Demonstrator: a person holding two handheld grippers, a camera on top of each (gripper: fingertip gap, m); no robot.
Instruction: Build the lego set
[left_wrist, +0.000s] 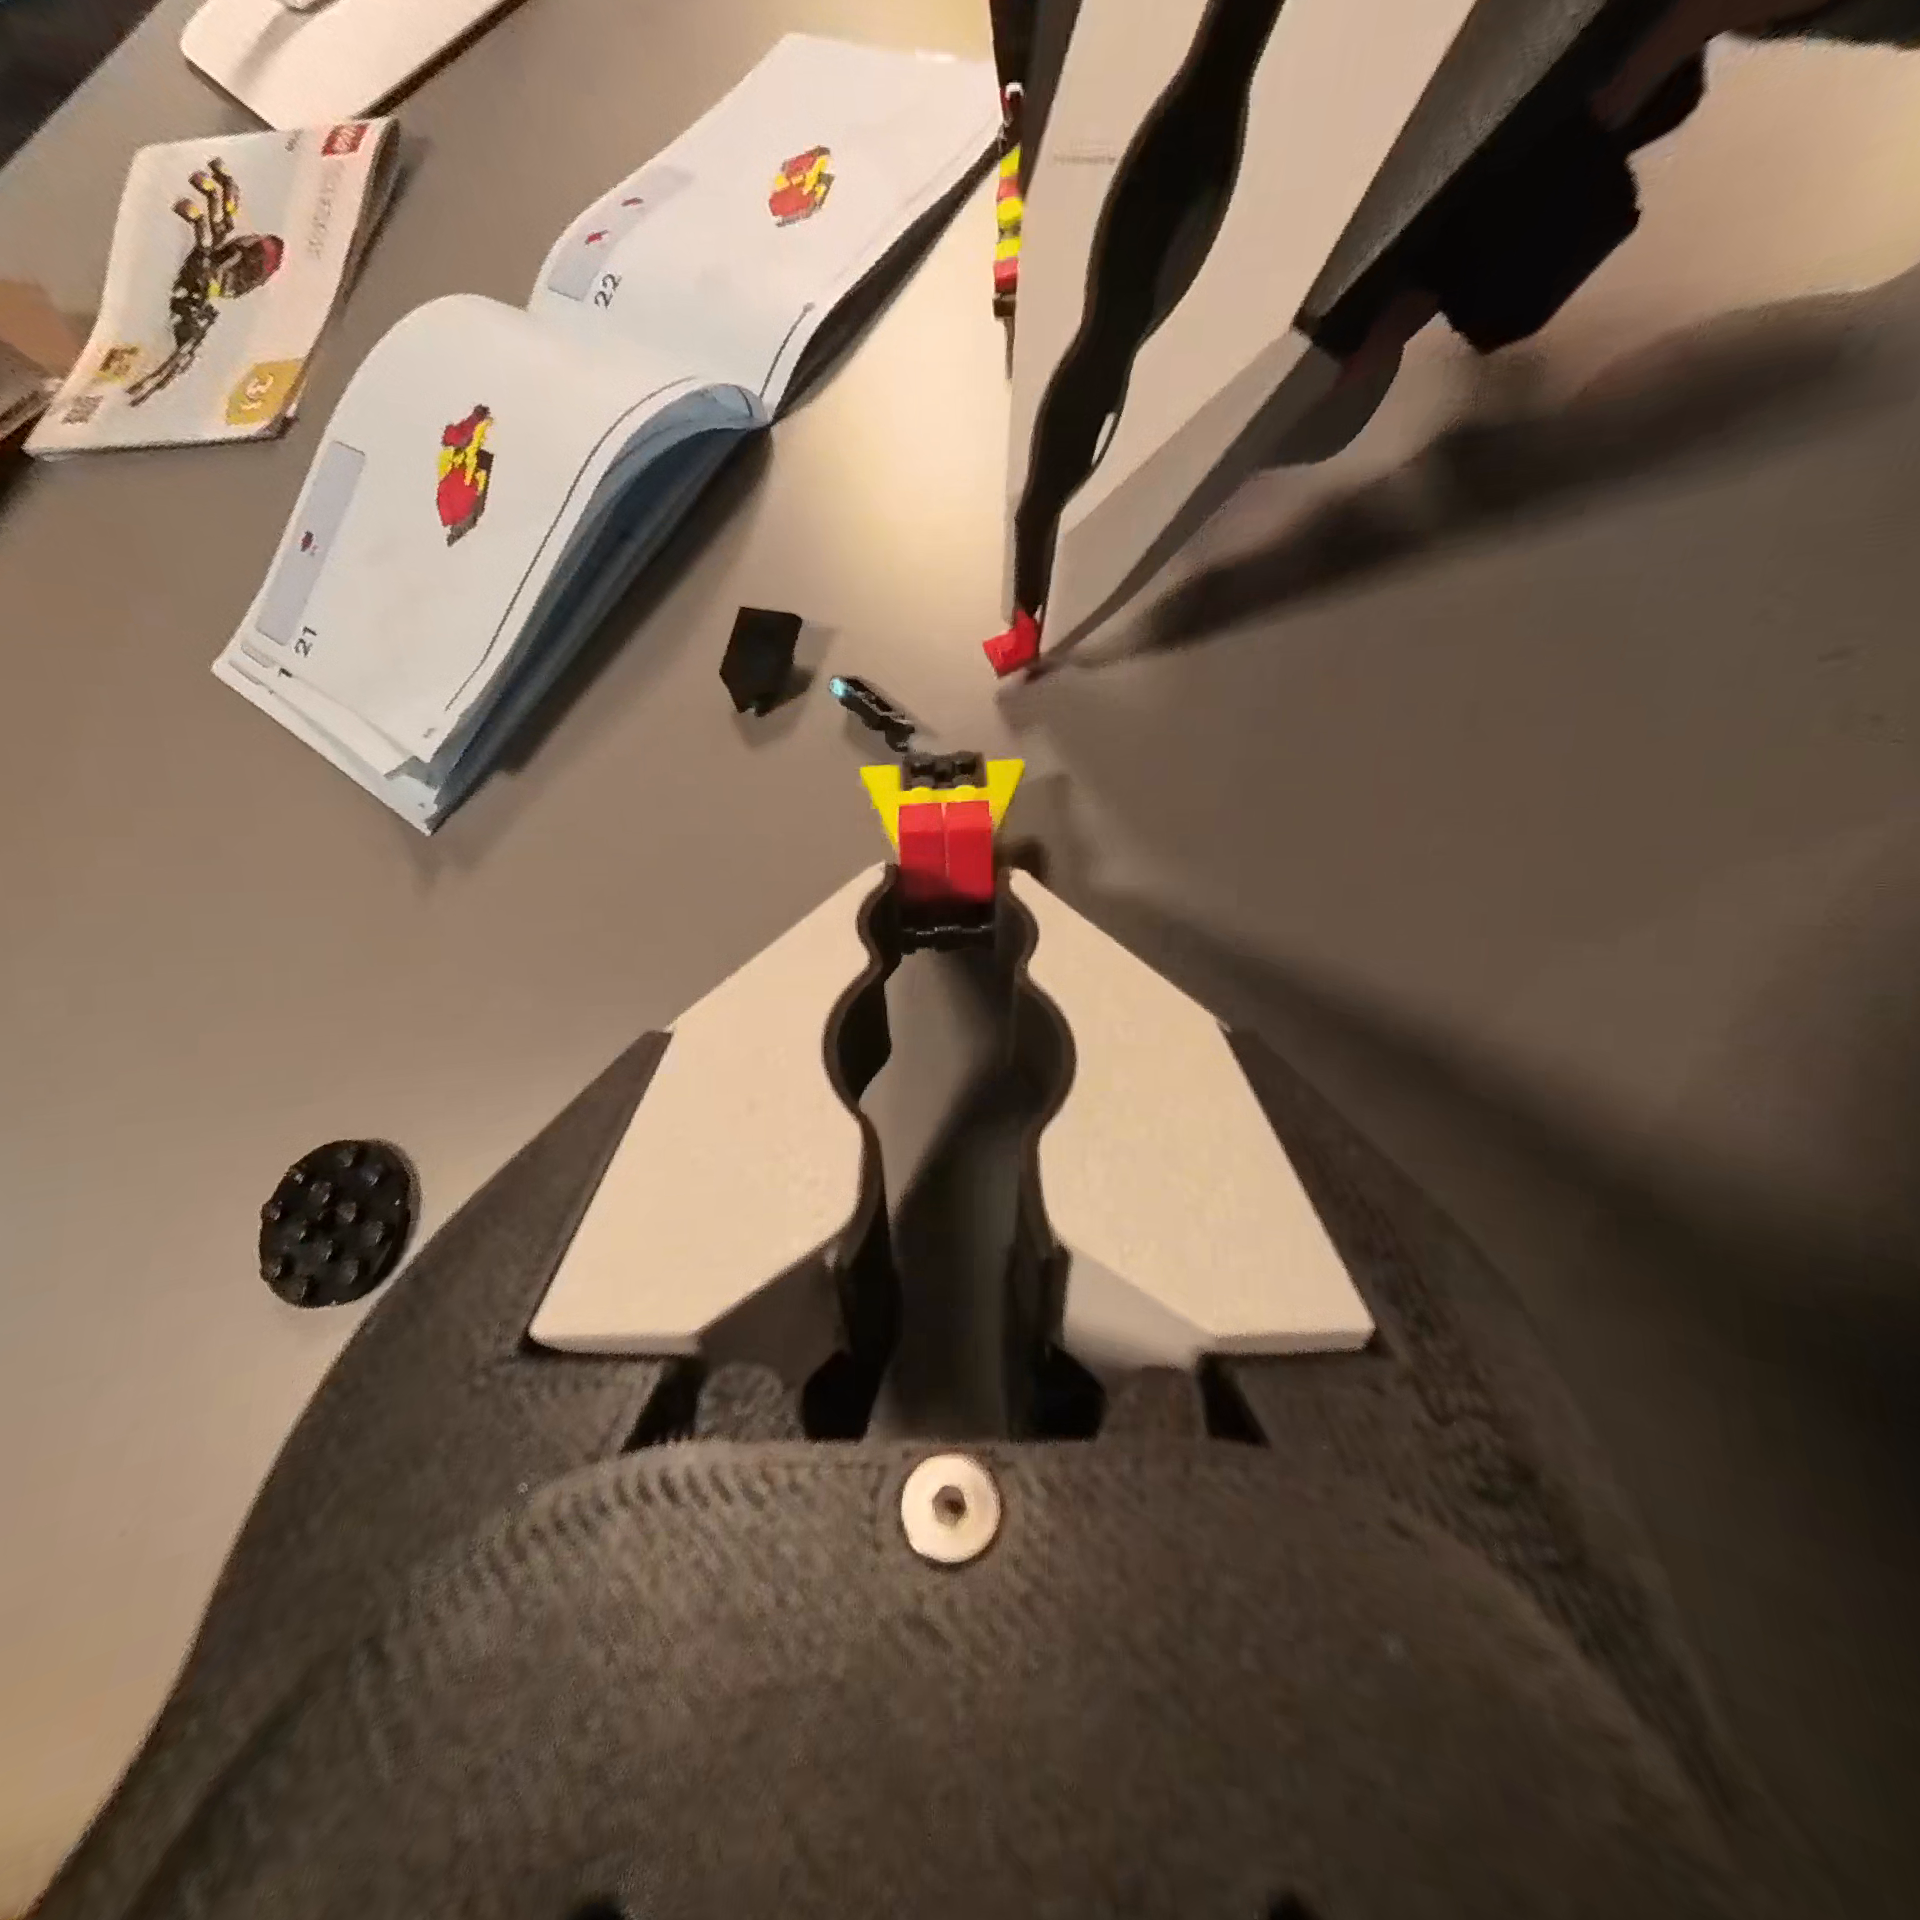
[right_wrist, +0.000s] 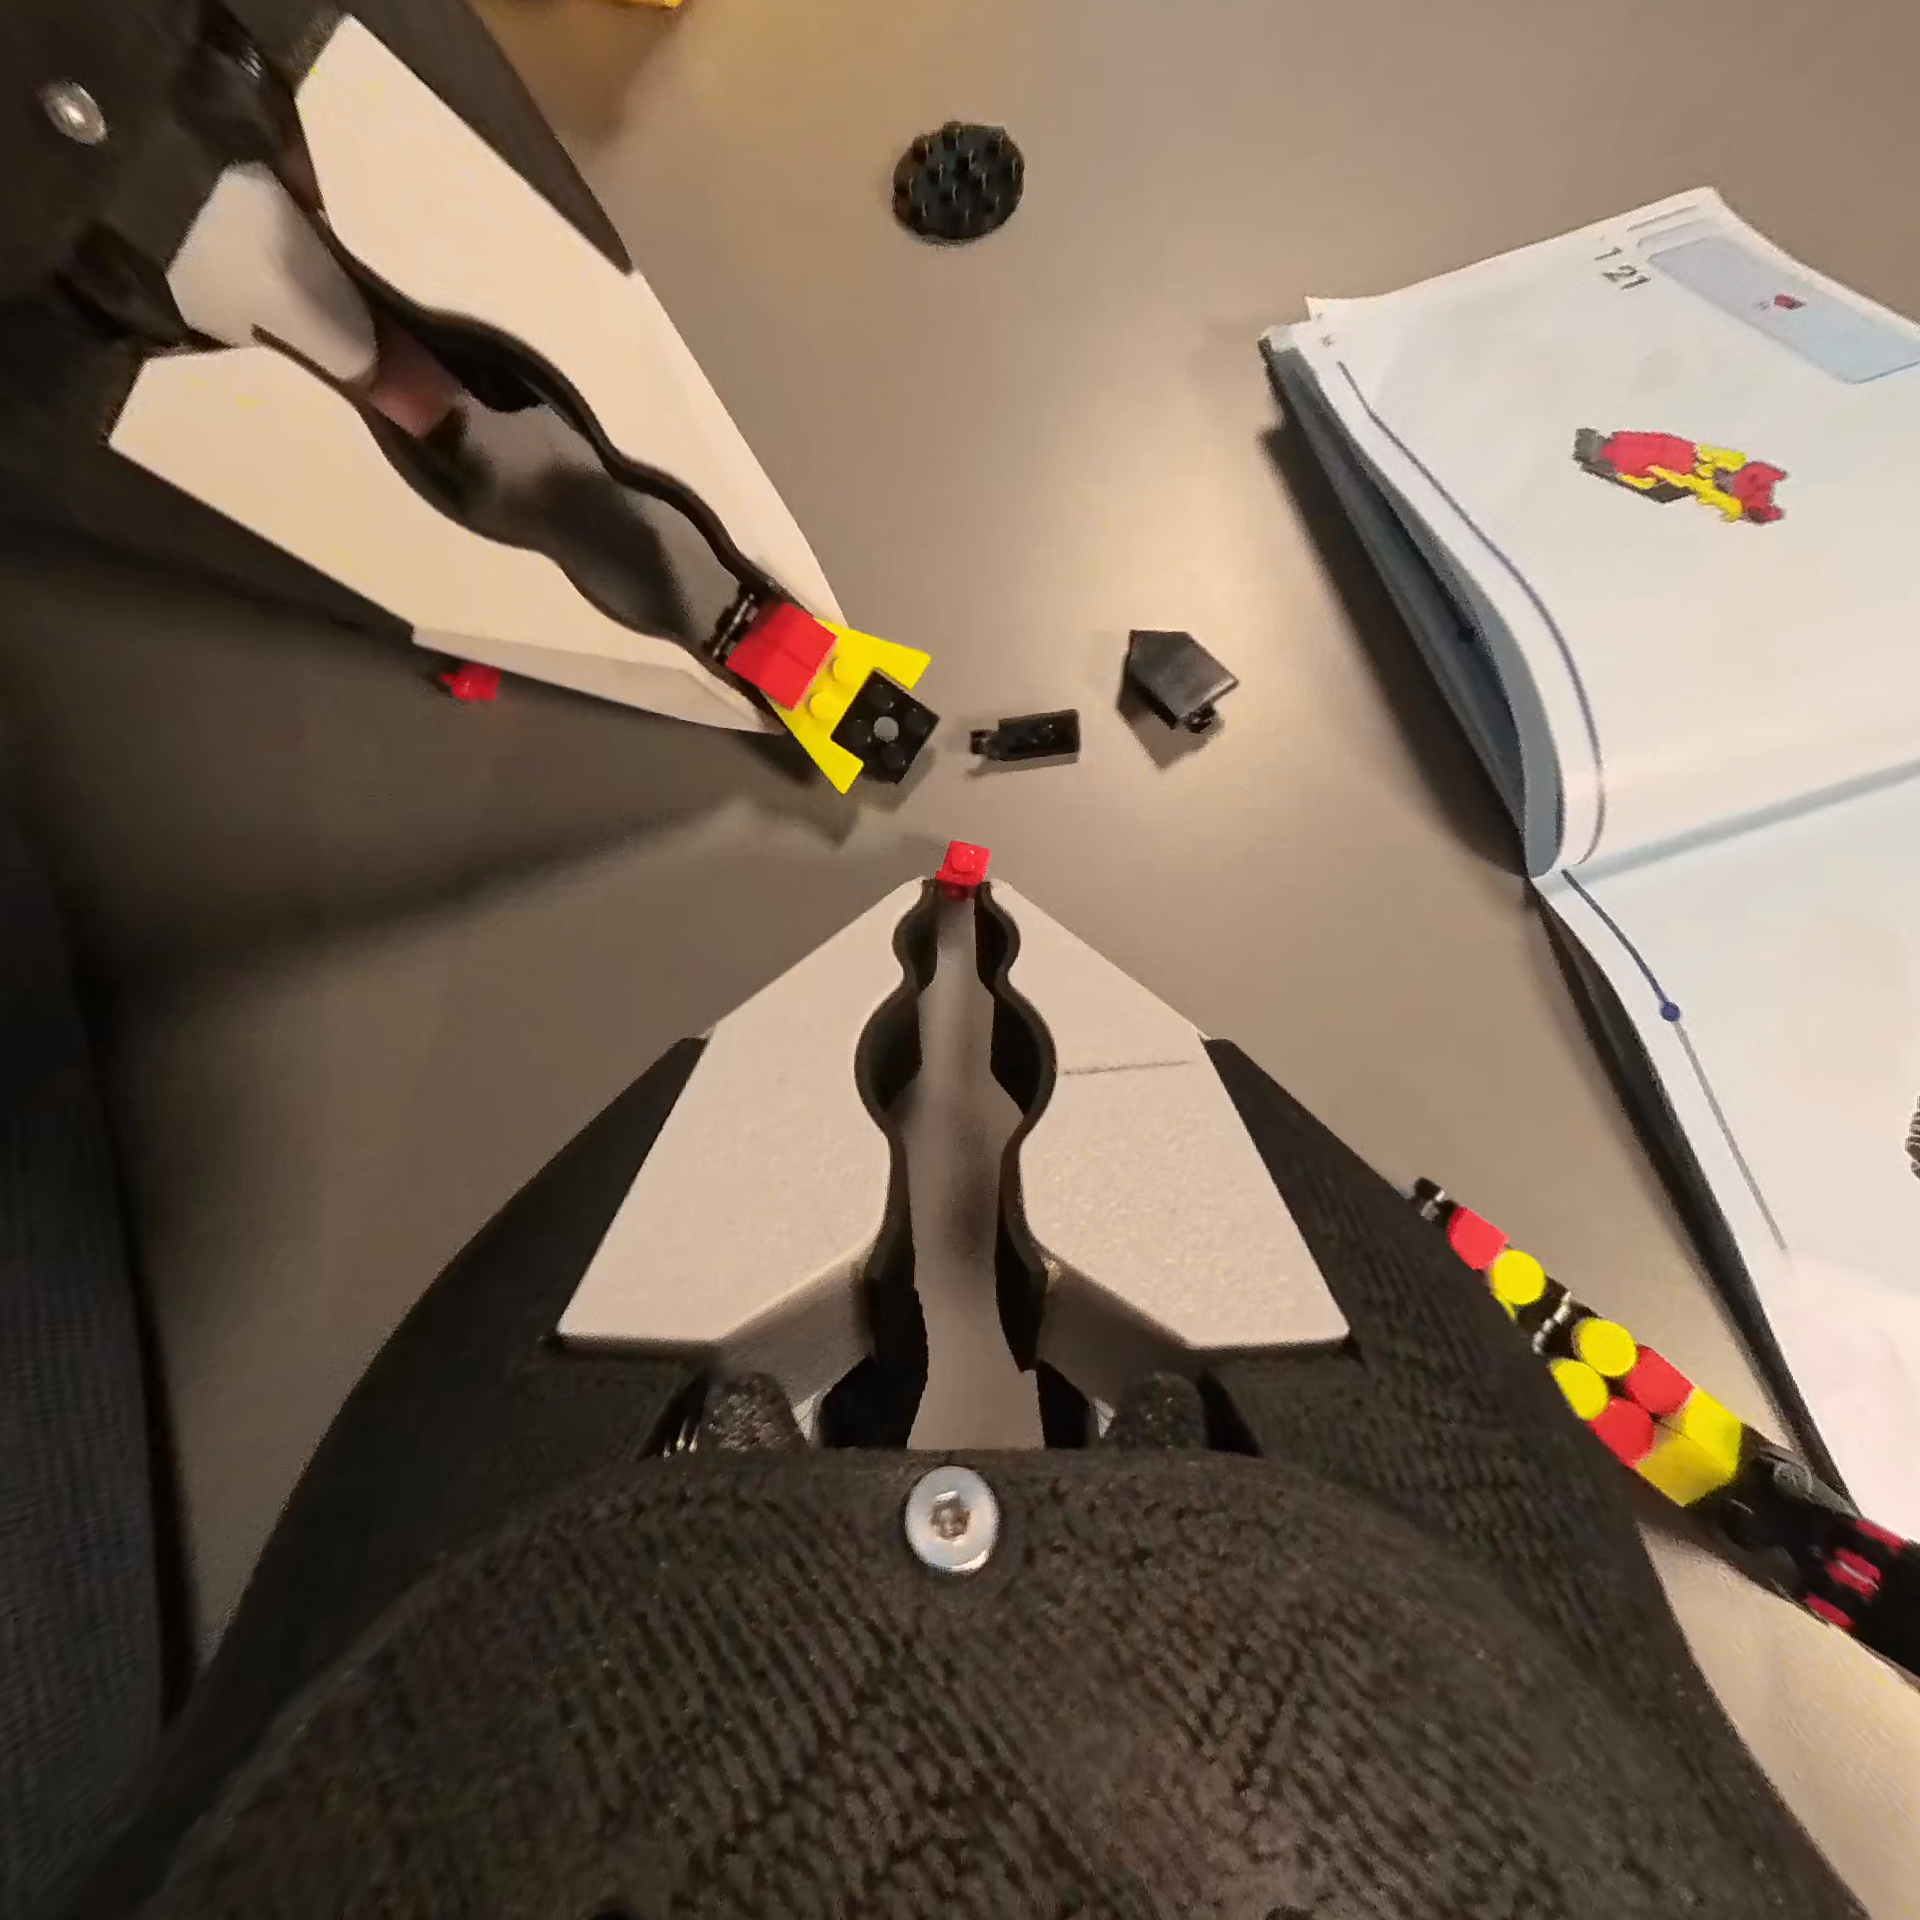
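Observation:
My left gripper (left_wrist: 943, 883) is shut on a small red, yellow and black lego assembly (left_wrist: 943, 821); the same assembly shows in the right wrist view (right_wrist: 831, 686). My right gripper (right_wrist: 958, 885) is shut on a tiny red one-stud brick (right_wrist: 961, 864), held just in front of the assembly; the brick also shows in the left wrist view (left_wrist: 1013, 646). A black sloped piece (left_wrist: 764, 652) (right_wrist: 1174, 670) and a small black clip piece (left_wrist: 878, 710) (right_wrist: 1027, 736) lie on the grey table between the grippers.
An open instruction booklet (left_wrist: 540, 447) (right_wrist: 1662, 582) lies beside the pieces. A second booklet (left_wrist: 208, 291) lies far left. A black round studded plate (left_wrist: 335, 1221) (right_wrist: 958, 179) sits on the table. A long red, yellow and black built section (right_wrist: 1600, 1371) lies by my right gripper. Some 5 centimetres of space lies between my two pairs of fingers. My right gripper's tips are some 5 centimetres from the black sloped piece (right_wrist: 1174, 670). It turns up in the left wrist view (left_wrist: 757, 624) as well.

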